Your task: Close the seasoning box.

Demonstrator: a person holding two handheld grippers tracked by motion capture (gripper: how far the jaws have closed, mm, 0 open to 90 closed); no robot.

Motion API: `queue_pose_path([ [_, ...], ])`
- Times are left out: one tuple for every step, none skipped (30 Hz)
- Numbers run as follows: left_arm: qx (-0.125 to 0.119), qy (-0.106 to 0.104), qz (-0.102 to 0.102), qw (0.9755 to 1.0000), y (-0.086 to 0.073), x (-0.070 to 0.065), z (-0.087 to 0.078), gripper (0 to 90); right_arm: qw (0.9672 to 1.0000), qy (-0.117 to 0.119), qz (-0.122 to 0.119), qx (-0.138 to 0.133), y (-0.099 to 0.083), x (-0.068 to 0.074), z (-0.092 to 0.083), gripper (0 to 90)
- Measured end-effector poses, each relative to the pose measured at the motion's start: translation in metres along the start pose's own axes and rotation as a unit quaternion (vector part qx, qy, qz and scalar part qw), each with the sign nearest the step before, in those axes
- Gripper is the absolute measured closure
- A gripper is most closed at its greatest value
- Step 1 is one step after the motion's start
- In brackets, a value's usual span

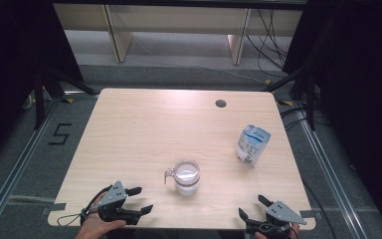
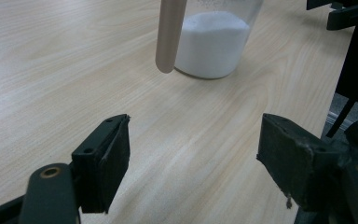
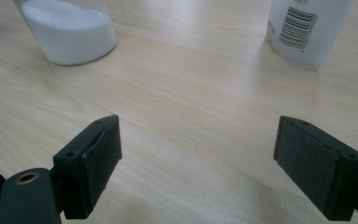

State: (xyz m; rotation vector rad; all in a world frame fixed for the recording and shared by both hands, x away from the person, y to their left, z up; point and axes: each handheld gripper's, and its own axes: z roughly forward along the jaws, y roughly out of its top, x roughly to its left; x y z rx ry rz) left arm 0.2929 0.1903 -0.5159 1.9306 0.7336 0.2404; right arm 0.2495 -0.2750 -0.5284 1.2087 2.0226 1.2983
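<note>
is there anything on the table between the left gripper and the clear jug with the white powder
Nothing visible stands in the way. The left gripper sits at the near edge with its jaws open, and only bare table lies between it and the jug. The jug's handle faces that gripper. The pouch stands off to the right.

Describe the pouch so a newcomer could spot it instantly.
Start at the light wooden table and go to its right side, short of the cable hole. The pouch stands there alone: white and blue, soft-sided, with a barcode, unlike the clear handled cup of white powder at centre front.
</note>
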Motion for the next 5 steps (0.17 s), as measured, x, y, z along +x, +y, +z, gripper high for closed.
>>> queue_pose_path([
  [-0.001,0.000,0.000,1.0000,0.0002,-0.0001,-0.0003,24.7,1.0000,-0.002,0.000,0.004,0.0002,0.0001,-0.0010,15.9],
  [-0.001,0.001,0.000,1.0000,0.0005,0.0000,-0.0008,24.7,1.0000,-0.003,-0.002,0.002,0.0003,-0.0002,-0.0010,15.9],
  [-0.001,-0.001,-0.001,1.0000,0.0007,0.0002,-0.0009,24.7,1.0000,-0.002,-0.002,0.002,0.0004,-0.0002,-0.0011,15.9],
  [0.000,-0.002,-0.002,1.0000,0.0008,0.0002,-0.0011,24.6,1.0000,-0.002,-0.001,0.002,0.0005,-0.0002,-0.0011,15.9],
  [-0.002,0.000,-0.003,1.0000,0.0007,0.0000,-0.0012,24.4,1.0000,-0.002,-0.002,0.001,0.0005,-0.0003,-0.0010,15.9],
])
